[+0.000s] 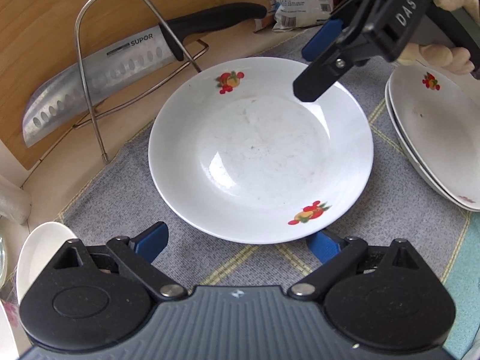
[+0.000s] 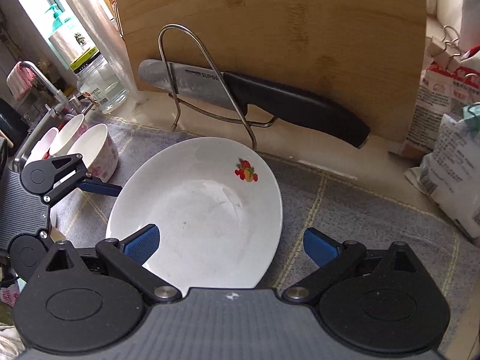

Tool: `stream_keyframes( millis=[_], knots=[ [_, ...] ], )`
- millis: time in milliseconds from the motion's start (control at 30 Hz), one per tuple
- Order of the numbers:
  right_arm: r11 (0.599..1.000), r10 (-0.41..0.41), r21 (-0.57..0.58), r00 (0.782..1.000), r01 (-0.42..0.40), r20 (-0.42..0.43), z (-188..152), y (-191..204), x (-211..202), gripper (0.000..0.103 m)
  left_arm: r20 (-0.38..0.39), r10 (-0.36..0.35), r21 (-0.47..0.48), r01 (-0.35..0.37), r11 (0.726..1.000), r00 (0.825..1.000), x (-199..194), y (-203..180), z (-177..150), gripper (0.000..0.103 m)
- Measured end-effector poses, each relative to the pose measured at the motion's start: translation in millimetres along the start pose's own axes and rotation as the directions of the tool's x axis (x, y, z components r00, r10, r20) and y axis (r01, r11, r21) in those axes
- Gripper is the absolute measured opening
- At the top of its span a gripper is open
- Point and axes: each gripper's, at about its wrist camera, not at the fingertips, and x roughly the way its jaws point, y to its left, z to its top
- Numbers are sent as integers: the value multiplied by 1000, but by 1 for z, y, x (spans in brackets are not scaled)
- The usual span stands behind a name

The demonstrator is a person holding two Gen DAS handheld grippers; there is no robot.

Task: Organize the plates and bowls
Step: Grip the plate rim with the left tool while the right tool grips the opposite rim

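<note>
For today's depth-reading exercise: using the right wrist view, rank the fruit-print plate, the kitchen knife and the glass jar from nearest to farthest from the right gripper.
1. Fruit-print plate: directly ahead, partly between the right gripper's fingers.
2. Kitchen knife: behind the plate, against the cutting board.
3. Glass jar: far left, near the window.

Both wrist views look down closely — sharing the plate [image 1: 261, 150] [image 2: 198, 210].

A white plate [image 1: 261, 150] is decorated with red-and-yellow fruit motifs. A grey cloth [image 1: 210, 258] is crossed by yellowish lines. Blue pads [image 2: 142, 241] are carried on black tool arms.
</note>
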Motion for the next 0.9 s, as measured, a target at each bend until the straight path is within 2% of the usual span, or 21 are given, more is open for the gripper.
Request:
stream_keyframes(
  millis=[267,400,467,733,900],
  knots=[
    [999,11,-32,999,-12,-41,21,-8,22,103,2,-34,40,34,999,999,7,3,2,98],
    [997,37,-71,998,-41,-51,27,-3,28,94,6,-54,65,53,996,999,7,5,2,98],
    [995,27,-94,998,-33,-61,30,-1,32,93,8,-63,66,63,996,998,10,7,3,99],
    [993,72,-84,994,-79,-84,28,-1,38,92,30,-100,62,98,993,995,14,12,2,100],
    [991,83,-96,993,-91,-88,27,1,42,92,47,-116,107,111,988,992,15,11,3,101]
  ],
)
